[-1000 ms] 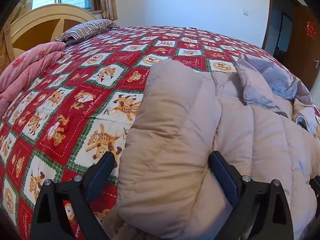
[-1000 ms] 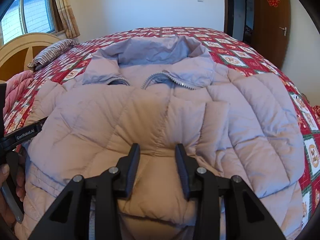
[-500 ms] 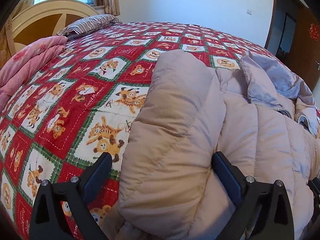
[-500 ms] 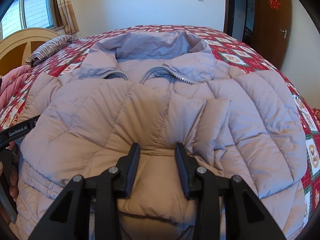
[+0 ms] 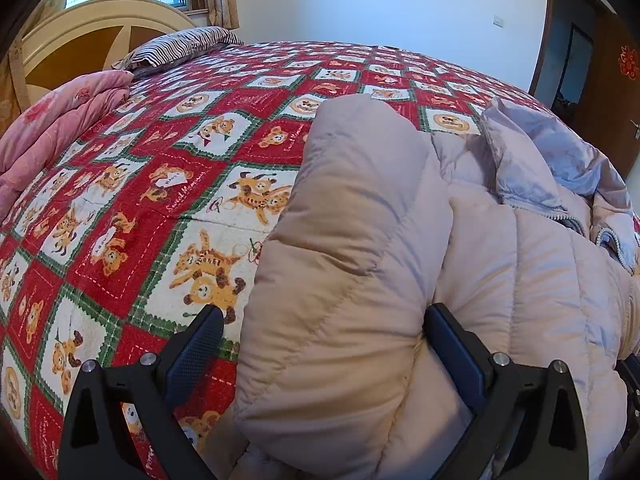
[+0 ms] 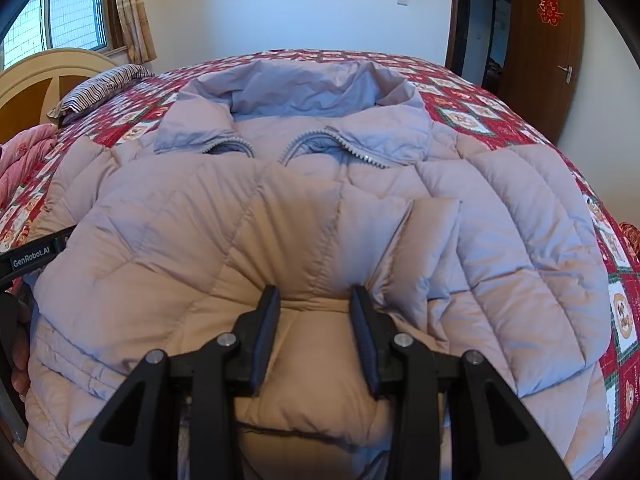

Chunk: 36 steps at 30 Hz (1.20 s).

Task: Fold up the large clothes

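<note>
A large pale pink quilted down jacket point(image 6: 500, 220) lies on the bed, its grey-lined collar point(image 6: 304, 92) and open zipper at the far end. My right gripper point(image 6: 316, 300) is shut on a bunched fold of the jacket near its hem. In the left wrist view the jacket's folded-over left edge point(image 5: 352, 248) bulges between the wide-open fingers of my left gripper point(image 5: 320, 328); the right finger presses against the fabric, the left finger stands apart over the bedspread. The left gripper's body point(image 6: 36, 256) shows at the left edge of the right wrist view.
The bed has a red patchwork bedspread point(image 5: 160, 168) with bear pictures. A pink folded quilt point(image 5: 52, 132) and a striped pillow point(image 5: 180, 44) lie by the cream headboard point(image 5: 80, 40). A brown door point(image 6: 548, 40) stands at the far right.
Both grippers have drawn back slightly towards me, pulling the jacket's near part along. The right gripper's hold is unchanged; the left stays open around the fold.
</note>
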Each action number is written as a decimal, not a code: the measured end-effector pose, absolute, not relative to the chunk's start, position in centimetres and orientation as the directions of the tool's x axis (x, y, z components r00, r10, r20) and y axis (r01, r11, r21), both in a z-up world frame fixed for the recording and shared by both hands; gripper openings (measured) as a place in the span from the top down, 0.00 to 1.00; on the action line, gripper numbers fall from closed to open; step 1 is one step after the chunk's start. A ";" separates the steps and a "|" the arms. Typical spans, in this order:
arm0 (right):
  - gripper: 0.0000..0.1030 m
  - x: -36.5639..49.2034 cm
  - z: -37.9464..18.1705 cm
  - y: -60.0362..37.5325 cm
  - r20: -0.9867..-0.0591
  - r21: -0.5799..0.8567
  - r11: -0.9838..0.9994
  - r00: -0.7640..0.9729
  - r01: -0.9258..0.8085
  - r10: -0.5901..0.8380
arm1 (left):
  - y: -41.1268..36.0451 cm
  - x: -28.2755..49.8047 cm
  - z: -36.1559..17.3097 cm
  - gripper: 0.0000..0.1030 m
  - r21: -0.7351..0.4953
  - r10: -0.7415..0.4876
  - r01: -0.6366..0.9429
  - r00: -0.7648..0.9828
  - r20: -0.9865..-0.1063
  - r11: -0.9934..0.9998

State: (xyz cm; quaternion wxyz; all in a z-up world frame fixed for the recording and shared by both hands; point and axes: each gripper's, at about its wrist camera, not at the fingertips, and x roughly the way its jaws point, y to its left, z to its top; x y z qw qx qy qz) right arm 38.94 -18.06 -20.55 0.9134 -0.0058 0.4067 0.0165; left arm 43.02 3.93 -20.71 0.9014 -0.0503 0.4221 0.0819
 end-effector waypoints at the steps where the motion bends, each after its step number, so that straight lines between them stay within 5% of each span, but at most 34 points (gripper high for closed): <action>1: 0.62 38.9 -20.6 -18.1 -0.743 0.003 0.999 0.669 -0.035 0.026 | 3.9 43.1 -20.7 0.02 -0.020 0.106 -0.189 0.629 -0.770 0.982; 13: 0.61 39.0 -20.3 -18.2 -0.752 0.005 0.999 0.659 -0.048 0.035 | 4.4 42.8 -18.6 0.02 -0.043 0.068 -0.169 0.598 -0.799 0.985; 16: 0.49 39.1 -19.1 -19.0 -0.775 0.059 0.995 0.624 -0.081 0.097 | 3.6 42.8 -15.4 0.02 -0.024 0.062 -0.125 0.643 -0.763 0.992; 18: 0.28 39.3 -17.5 -20.2 -0.768 0.130 0.987 0.620 -0.099 0.163 | 2.2 43.7 -13.1 0.02 0.004 0.050 -0.070 0.671 -0.740 0.998; 26: 0.27 45.2 -13.2 -24.2 -0.735 0.048 0.998 0.675 -0.041 0.063 | -3.2 51.9 -11.7 0.02 0.109 0.051 0.047 0.659 -0.751 0.993; 36: 0.27 56.2 -14.0 -25.8 -0.770 -0.021 0.999 0.639 -0.040 0.009 | -7.1 61.7 -15.2 0.02 0.096 0.023 0.092 0.596 -0.803 0.991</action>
